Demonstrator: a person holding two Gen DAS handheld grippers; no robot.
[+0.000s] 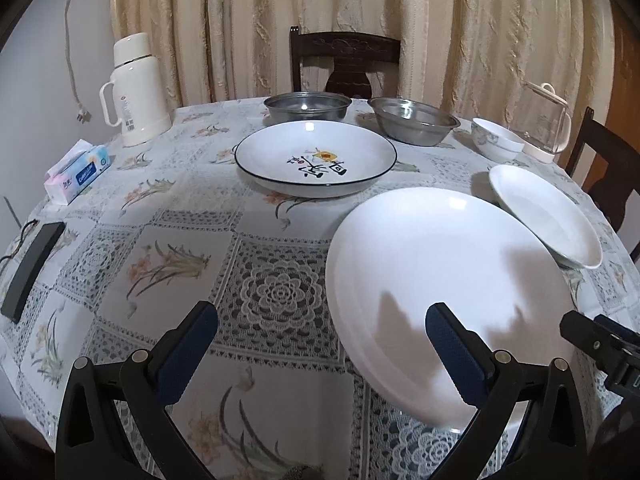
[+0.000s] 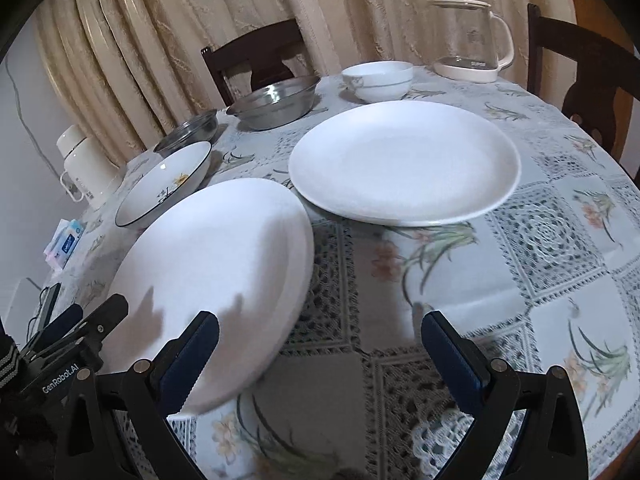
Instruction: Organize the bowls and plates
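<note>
A large white plate [image 1: 440, 264] [image 2: 216, 264] lies on the tablecloth close in front of both grippers. My left gripper [image 1: 326, 340] is open; its right finger hangs over the plate's near left rim and grips nothing. Open too, my right gripper [image 2: 324, 354] has its left finger over the same plate's near right rim. A second white plate [image 1: 548, 216] [image 2: 404, 160] sits beyond to the right. Behind are a black-rimmed painted plate [image 1: 316, 156] [image 2: 164, 188], two steel bowls [image 1: 306, 106] [image 1: 414, 120] and a white ceramic bowl [image 1: 496, 140] [image 2: 378, 80].
A white thermos [image 1: 134, 88] and a tissue pack [image 1: 78, 172] stand at the back left. A black flat device [image 1: 32, 268] lies near the left table edge. A glass kettle [image 2: 472, 40] sits at the back right. Dark chairs [image 1: 344, 60] ring the table.
</note>
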